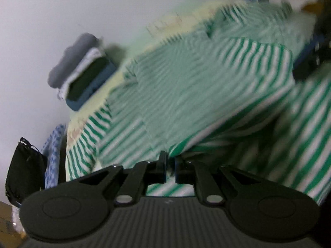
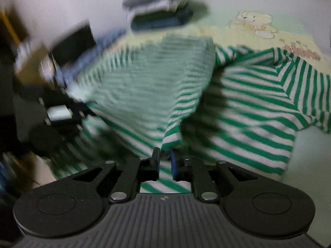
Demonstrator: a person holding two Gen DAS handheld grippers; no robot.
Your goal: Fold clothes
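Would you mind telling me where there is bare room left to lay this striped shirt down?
Bare yellow blanket lies between the folded stack and the striped shirt, and pale surface shows beside its hem. The dark clutter side is crowded.

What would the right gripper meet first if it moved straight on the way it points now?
Probably the striped shirt itself: the right gripper already pinches a fold of it, and more of its cloth lies directly ahead. Blur makes depth unclear.
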